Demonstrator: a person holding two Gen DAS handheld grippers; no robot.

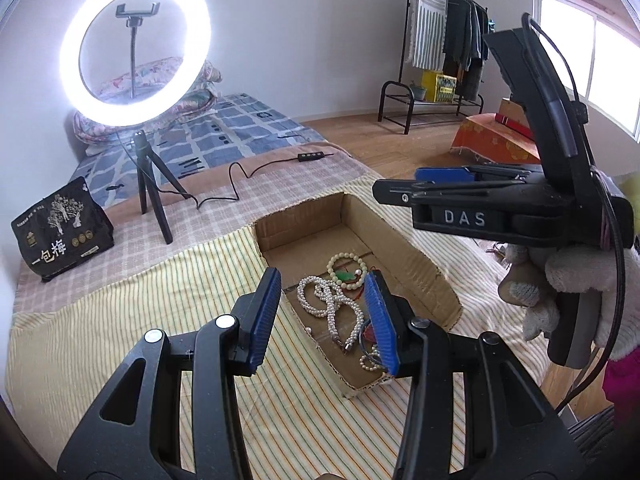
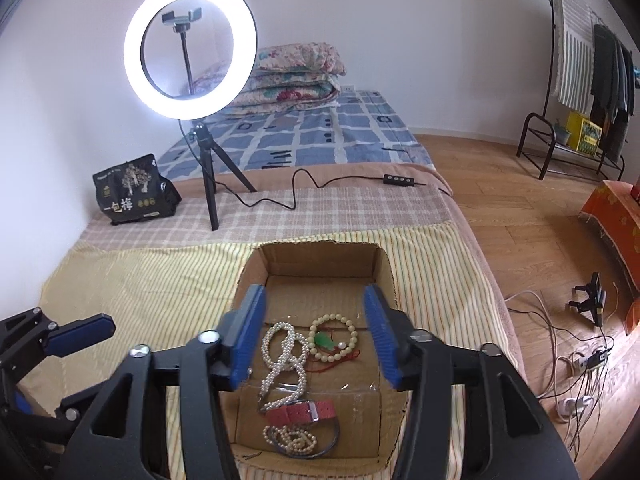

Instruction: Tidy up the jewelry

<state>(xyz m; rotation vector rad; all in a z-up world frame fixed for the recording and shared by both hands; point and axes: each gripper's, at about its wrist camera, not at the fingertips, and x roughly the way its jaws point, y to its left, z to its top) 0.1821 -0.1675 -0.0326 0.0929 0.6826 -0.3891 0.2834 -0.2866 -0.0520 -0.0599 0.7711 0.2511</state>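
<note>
Jewelry: pearl strand [image 2: 282, 354], bead bracelet [image 2: 333, 337], red strap [image 2: 301, 411], below both grippers, in box [image 2: 384, 276].
Left gripper [image 1: 324, 320]: released, empty.
Right gripper [image 2: 314, 338]: released, empty.
Beyond: ring light [image 2: 190, 54].

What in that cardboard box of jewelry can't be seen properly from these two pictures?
- Left wrist view: the left gripper, open, has a blue pad covering the red strap and part of the small pearl string.
- Right wrist view: the dark ring runs under the red strap; the right gripper is open.
- Both views: the pearl necklace clasp is too small to read.

A home bedroom: bed [image 2: 320, 136], folded quilts [image 2: 296, 76], clothes rack [image 1: 448, 40].
</note>
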